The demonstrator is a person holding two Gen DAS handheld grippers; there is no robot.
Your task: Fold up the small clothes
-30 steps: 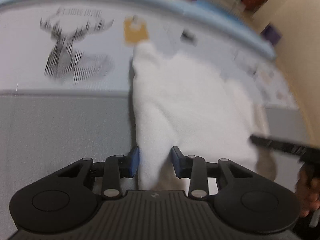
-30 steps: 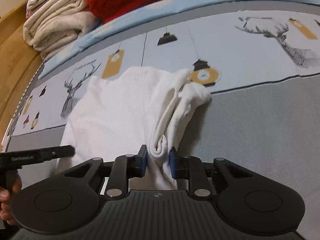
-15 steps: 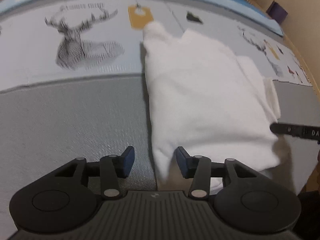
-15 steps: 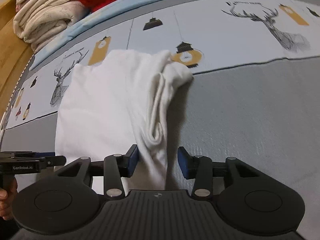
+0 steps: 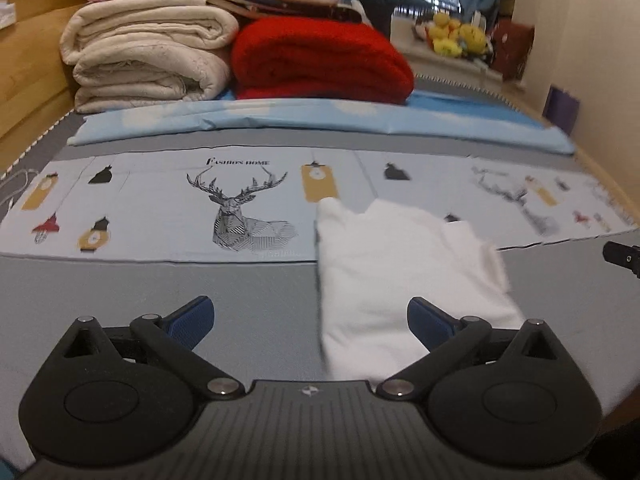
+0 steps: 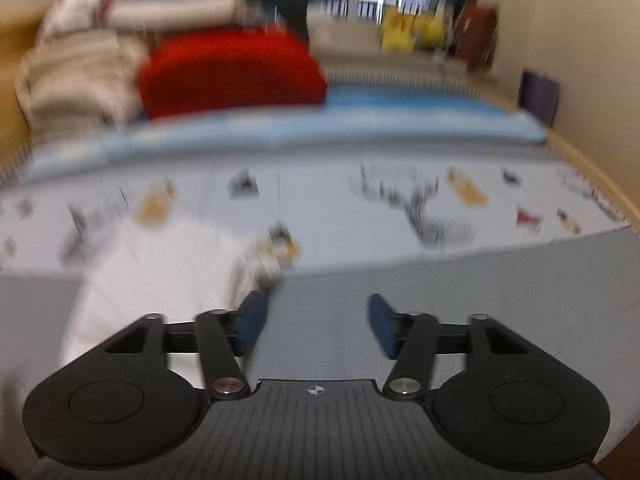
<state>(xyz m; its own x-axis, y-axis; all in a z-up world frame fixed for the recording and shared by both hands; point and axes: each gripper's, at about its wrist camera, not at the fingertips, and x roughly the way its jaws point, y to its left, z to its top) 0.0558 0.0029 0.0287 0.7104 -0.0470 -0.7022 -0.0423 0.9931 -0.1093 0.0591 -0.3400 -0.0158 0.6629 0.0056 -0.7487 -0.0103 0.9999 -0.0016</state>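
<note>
A small white garment point(image 5: 400, 264) lies folded flat on the grey bedspread point(image 5: 160, 292), its far end on the patterned sheet. My left gripper point(image 5: 310, 320) is wide open and empty, pulled back, with the garment's near end between and ahead of its jaws. My right gripper point(image 6: 316, 324) is open and empty; the garment point(image 6: 160, 272) lies blurred to the left of it, by its left finger point(image 6: 250, 320). The tip of the right gripper shows at the right edge of the left wrist view point(image 5: 622, 258).
Folded beige blankets point(image 5: 148, 52) and a red blanket point(image 5: 320, 60) are stacked at the back on a blue sheet point(image 5: 320, 120). A deer-print sheet point(image 5: 240, 204) crosses the bed. A wooden bed frame point(image 5: 24, 68) stands at left, a wall at right.
Both grippers opened and let go of the white garment, then drew back and tilted up. The garment now lies flat on the bed. The right wrist view is motion-blurred.
</note>
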